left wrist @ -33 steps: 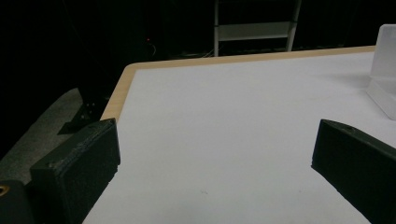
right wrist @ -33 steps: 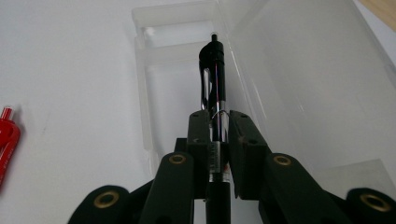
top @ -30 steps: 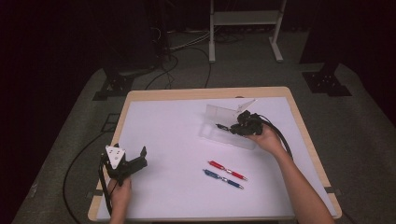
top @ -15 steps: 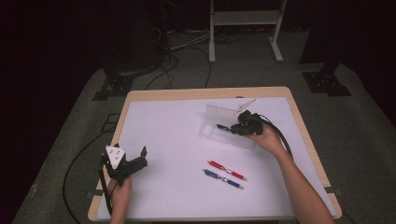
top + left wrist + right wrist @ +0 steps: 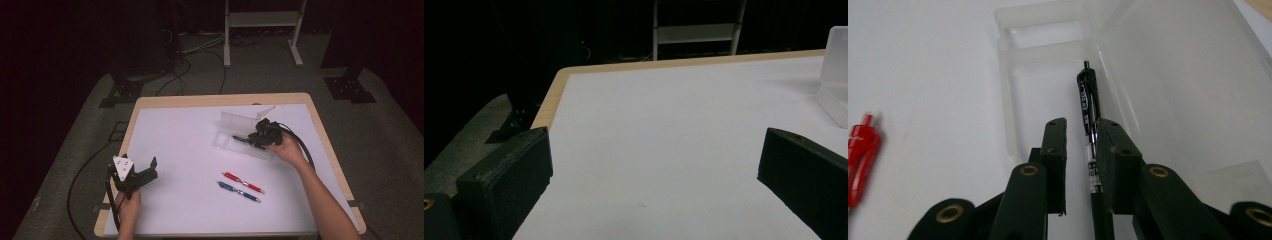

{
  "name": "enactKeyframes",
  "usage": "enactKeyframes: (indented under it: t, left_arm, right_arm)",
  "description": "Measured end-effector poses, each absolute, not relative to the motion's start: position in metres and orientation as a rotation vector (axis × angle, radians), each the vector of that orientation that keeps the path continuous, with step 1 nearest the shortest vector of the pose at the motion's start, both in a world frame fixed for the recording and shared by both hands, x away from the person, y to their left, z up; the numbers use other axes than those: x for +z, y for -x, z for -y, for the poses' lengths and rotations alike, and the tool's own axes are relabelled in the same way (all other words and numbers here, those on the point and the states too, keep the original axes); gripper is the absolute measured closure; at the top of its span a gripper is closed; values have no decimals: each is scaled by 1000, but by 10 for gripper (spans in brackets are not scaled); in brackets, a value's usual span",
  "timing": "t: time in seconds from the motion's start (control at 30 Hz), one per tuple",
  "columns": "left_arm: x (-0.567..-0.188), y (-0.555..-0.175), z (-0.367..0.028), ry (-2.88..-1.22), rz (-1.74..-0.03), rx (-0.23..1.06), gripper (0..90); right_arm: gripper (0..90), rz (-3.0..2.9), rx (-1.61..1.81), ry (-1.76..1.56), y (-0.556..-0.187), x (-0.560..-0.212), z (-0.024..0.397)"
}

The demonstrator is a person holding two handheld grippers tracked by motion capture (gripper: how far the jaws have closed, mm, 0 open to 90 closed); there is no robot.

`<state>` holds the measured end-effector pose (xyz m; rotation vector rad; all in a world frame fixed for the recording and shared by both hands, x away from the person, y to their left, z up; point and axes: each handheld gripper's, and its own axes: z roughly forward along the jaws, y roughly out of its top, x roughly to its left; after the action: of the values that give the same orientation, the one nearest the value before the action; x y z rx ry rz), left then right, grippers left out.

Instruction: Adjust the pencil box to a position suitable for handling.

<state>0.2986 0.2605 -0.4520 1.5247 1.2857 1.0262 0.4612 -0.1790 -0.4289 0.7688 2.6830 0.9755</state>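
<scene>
A clear plastic pencil box (image 5: 230, 142) stands open at the right of the white table, lid up; the right gripper view looks down into the box (image 5: 1048, 75). A black pen (image 5: 1089, 107) lies in it, seen from above as a short black pen (image 5: 241, 138). My right gripper (image 5: 252, 140) reaches into the box. Its jaws have just been opening: in the right gripper view the gripper (image 5: 1082, 124) has the pen between its jaws, against the right one, with a gap on the left. My left gripper (image 5: 150, 169) rests open and empty at the front left.
A red pen (image 5: 243, 182) and a blue pen (image 5: 238, 191) lie side by side on the table (image 5: 185, 150) in front of the box. The red pen's end (image 5: 860, 155) shows left of the right gripper. The box's corner (image 5: 836, 75) stands far right of my left gripper (image 5: 654, 150).
</scene>
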Motion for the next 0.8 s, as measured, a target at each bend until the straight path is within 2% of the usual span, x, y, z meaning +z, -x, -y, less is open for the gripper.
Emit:
enactKeyframes:
  t: [0.1,0.5,0.8]
  left_arm:
    - [-452,-298,-260,-1525,-1287,1029,3]
    - [-452,-298,-258,-1541,-1282,1028,4]
    - [-452,-298,-260,-1529,-1290,1026,3]
  right_arm:
    - [699,-2722,1029,-779,-448,-420,179]
    - [667,-2756,1119,-610,-379,-407,167]
    - [635,-2755,1161,-605,-357,-412,167]
